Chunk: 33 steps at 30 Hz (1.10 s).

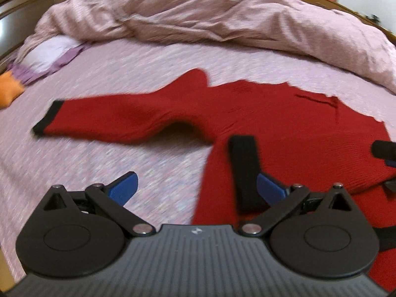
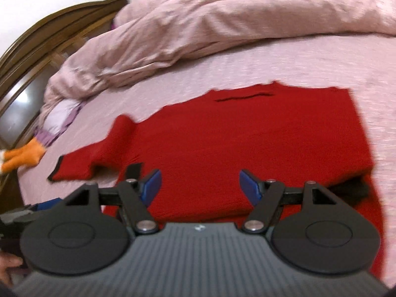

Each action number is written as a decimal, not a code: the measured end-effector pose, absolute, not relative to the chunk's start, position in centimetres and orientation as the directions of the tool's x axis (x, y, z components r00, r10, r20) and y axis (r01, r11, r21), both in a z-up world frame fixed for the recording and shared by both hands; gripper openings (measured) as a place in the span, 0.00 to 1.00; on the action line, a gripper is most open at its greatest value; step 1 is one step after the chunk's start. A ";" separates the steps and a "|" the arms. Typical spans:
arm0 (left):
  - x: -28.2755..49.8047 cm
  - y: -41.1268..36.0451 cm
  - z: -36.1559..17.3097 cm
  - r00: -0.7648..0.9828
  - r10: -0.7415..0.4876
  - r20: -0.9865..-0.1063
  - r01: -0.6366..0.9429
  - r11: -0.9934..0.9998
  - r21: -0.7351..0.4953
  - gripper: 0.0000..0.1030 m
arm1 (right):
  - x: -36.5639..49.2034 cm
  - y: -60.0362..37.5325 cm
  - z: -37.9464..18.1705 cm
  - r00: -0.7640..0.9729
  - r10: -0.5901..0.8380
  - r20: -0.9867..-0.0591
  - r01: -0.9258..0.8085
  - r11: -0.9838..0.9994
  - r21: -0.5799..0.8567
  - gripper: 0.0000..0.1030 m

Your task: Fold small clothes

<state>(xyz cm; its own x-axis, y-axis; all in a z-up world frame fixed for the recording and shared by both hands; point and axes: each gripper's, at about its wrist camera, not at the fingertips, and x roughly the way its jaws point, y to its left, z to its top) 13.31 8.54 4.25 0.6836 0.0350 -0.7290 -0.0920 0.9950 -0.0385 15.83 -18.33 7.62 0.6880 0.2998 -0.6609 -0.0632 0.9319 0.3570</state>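
red sweater (image 1: 284, 123) flat on bed (image 1: 148, 61) | unfolded sleeve (image 1: 118, 121) runs long toward 9 o'clock | left gripper (image 1: 195, 185) nearer it, jaws apart, empty | right gripper (image 2: 200, 185) over body, jaws apart, empty

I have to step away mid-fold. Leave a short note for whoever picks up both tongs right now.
Left tongs: open, empty, over the sweater's left edge.
Right tongs: open, empty, above the sweater body.
Red sweater lies on the pink bedsheet. Its right side appears already folded in, with a straight edge.
Left: the sleeve with the black cuff lies stretched out; fold it in, then fold the body.
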 end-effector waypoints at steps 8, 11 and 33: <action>17.0 5.0 3.2 0.693 -0.077 -0.717 0.022 0.996 -0.085 0.96 | 17.0 -25.8 7.2 0.710 0.151 -0.688 0.055 0.962 0.267 0.69; 18.1 4.0 2.4 0.687 -0.066 -0.724 0.040 0.998 -0.052 0.92 | 17.4 -27.1 5.8 0.690 0.145 -0.709 0.062 0.964 0.258 0.69; 21.8 3.6 -2.5 0.635 -0.058 -0.770 0.034 0.998 -0.047 0.88 | 27.3 -31.4 1.7 0.642 0.036 -0.766 0.074 0.991 0.109 0.71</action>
<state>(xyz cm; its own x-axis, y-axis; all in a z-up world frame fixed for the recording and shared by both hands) 21.81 3.58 -2.45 0.6350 -0.0577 -0.7703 0.0339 0.9983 -0.0468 27.34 -31.42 1.66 0.6423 0.0362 -0.7656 0.0735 0.9914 0.1086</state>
